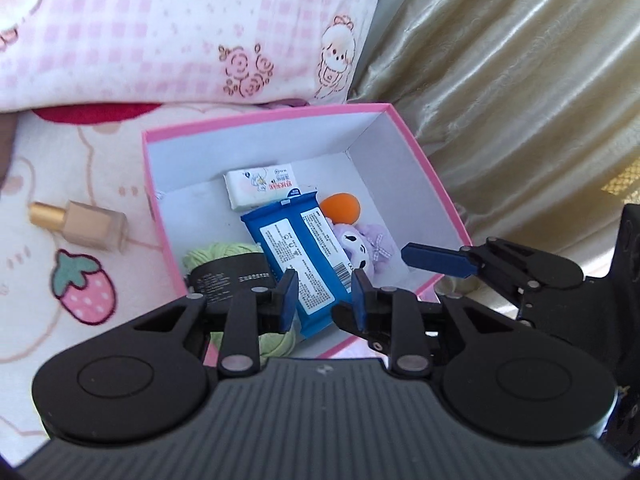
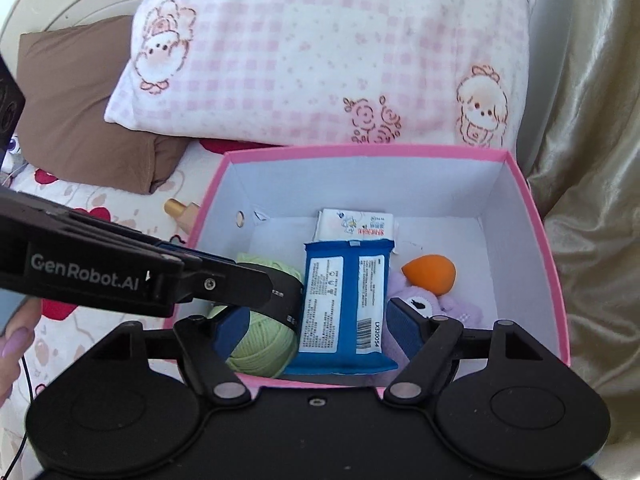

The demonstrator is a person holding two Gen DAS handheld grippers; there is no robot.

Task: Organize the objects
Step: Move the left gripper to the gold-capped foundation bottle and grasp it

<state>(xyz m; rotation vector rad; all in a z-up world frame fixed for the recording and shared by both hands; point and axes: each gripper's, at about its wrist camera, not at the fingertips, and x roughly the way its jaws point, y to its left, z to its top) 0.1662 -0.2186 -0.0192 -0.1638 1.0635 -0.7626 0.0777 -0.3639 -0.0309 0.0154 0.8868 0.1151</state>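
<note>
A pink box [image 1: 424,160] [image 2: 536,216] with white inside sits on the bed. In it lie a blue wipes pack [image 1: 298,256] [image 2: 344,300], a white tissue pack [image 1: 262,188] [image 2: 356,226], an orange sponge [image 1: 340,210] [image 2: 430,274], a purple plush [image 1: 366,248] [image 2: 452,304] and green yarn with a black band [image 1: 224,264] [image 2: 260,344]. My left gripper [image 1: 324,300] is open and empty over the blue pack. My right gripper [image 2: 316,332] is open and empty above the box's near edge. A beige bottle with gold cap [image 1: 80,224] [image 2: 182,210] lies on the blanket left of the box.
A pink checked pillow [image 1: 180,28] [image 2: 320,52] lies behind the box. A brown cushion [image 2: 84,100] is at the left. A gold curtain [image 1: 520,80] [image 2: 592,200] hangs close on the right. The strawberry-print blanket [image 1: 80,292] covers the bed.
</note>
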